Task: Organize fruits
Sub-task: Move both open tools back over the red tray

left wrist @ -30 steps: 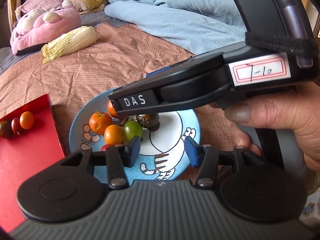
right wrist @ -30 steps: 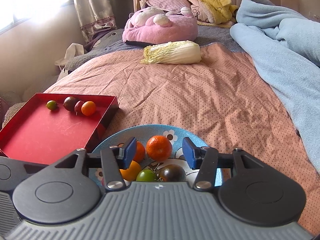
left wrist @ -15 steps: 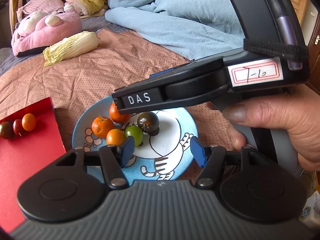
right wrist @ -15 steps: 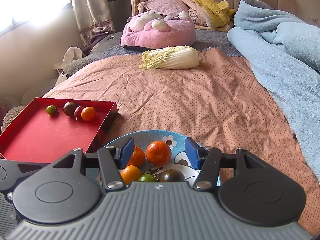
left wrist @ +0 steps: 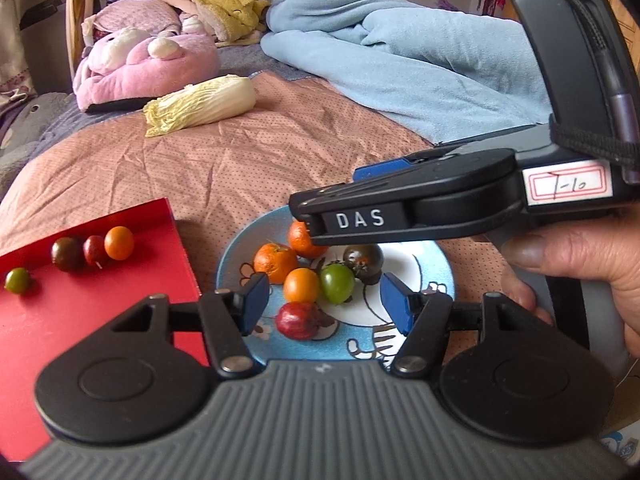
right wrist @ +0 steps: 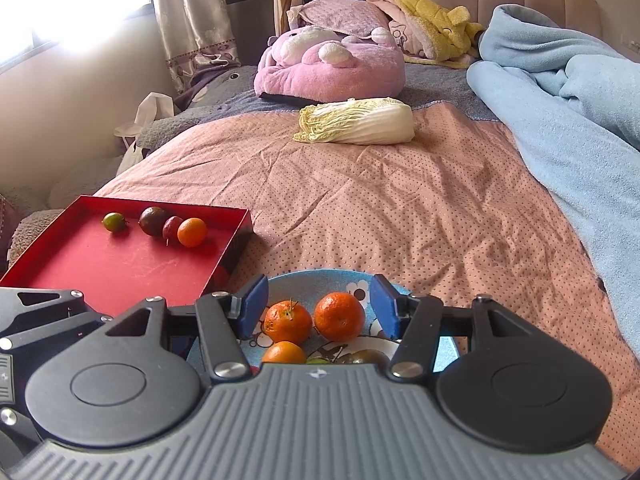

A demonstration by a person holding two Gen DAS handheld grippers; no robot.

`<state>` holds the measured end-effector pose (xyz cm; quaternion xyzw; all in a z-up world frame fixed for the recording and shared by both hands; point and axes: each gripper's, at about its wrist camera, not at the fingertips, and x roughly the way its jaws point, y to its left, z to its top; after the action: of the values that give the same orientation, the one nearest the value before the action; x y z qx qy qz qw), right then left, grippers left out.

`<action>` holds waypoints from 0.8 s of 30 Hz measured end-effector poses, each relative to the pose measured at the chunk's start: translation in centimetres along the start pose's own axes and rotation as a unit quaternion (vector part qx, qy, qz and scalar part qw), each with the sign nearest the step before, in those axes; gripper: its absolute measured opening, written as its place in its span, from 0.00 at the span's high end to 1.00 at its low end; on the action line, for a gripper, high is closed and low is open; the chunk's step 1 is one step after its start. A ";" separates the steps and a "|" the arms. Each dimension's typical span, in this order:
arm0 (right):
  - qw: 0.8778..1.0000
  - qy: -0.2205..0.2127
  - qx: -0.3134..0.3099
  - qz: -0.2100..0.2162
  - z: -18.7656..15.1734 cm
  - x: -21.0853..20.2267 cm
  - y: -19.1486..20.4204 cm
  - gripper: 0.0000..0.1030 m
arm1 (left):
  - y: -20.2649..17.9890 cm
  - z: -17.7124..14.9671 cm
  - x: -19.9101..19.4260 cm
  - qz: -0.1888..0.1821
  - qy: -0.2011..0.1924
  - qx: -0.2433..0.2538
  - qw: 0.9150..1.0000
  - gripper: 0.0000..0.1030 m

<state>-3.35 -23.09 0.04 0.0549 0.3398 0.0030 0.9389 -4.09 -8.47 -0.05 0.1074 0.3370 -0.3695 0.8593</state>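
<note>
From the left wrist, the left gripper (left wrist: 322, 300) stood wide and empty above the blue plate (left wrist: 434, 280), framing the red fruit (left wrist: 298, 320); a straight descent would suit, avoiding the green tomato (left wrist: 337, 283). From the right wrist, the right gripper (right wrist: 318, 312) gaped empty over two tangerines (right wrist: 339, 316); its body hid the nearer fruit, while the red tray (right wrist: 120, 264) held four pieces.

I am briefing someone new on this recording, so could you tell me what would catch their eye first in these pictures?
First, the blue cartoon plate on the pink bedspread, heaped with small fruits: two tangerines, orange, green, dark and red ones. Beside it, the red tray holds four more fruits in a row at its far end. Farther up the bed lie a napa cabbage and a pink plush toy.
</note>
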 end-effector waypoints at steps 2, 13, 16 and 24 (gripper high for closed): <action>1.000 0.000 -0.001 0.001 0.1 0.1 0.2 0.40 | 0.5 0.0 -0.1 0.011 0.001 -0.004 1.000 0.38; 1.000 0.006 -0.006 0.010 0.3 0.8 1.4 0.39 | 4.4 0.1 -1.2 0.066 -0.008 -0.048 0.997 0.38; 1.000 0.005 -0.011 0.015 0.5 0.9 1.9 0.39 | 5.7 0.3 -1.7 0.087 -0.015 -0.051 0.995 0.38; 0.999 0.004 -0.024 0.039 1.0 1.4 4.0 0.39 | 9.4 0.6 -2.8 0.114 -0.015 -0.086 0.990 0.38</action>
<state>-1.52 -19.19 0.33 0.0457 0.3410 0.0476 0.9378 1.49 -0.52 1.60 0.0654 0.3400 -0.2408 0.9067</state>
